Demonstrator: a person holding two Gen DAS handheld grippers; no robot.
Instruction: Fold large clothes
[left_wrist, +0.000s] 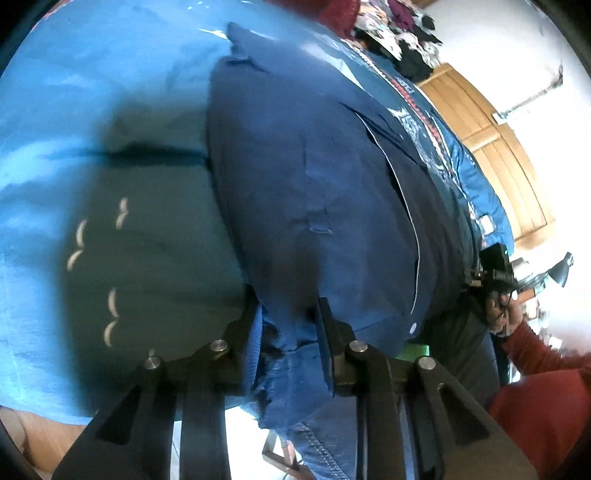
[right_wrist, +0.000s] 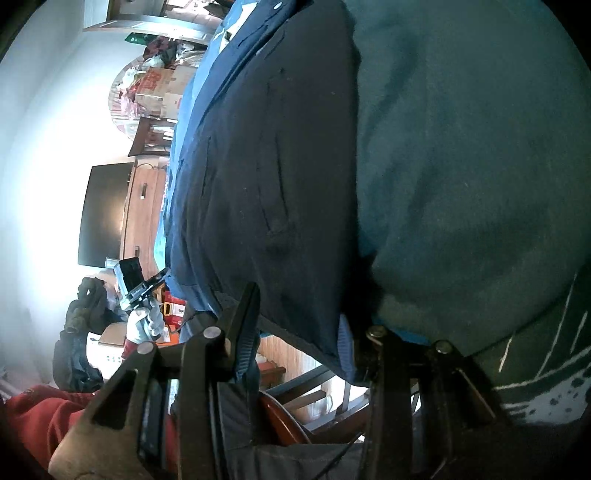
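A large dark blue garment (left_wrist: 306, 177) with white piping lies spread over a light blue printed cloth (left_wrist: 74, 92). My left gripper (left_wrist: 290, 332) is shut on a bunched edge of it, with fabric crumpled between the fingers. In the right wrist view the same garment (right_wrist: 266, 166) looks navy, and its lower hem runs flat between the spread fingers of my right gripper (right_wrist: 306, 336), which stands open around it. Each view also shows the other gripper from afar: the right gripper (left_wrist: 493, 271), and the left gripper (right_wrist: 135, 284) held by a gloved hand.
A person's red sleeve (left_wrist: 535, 398) is at the lower right. Wooden doors (left_wrist: 491, 147) and a pile of clothes (left_wrist: 406, 33) stand beyond the cloth. A dark screen (right_wrist: 105, 214), cardboard boxes (right_wrist: 159, 88) and a chair (right_wrist: 295, 398) are to the left and below.
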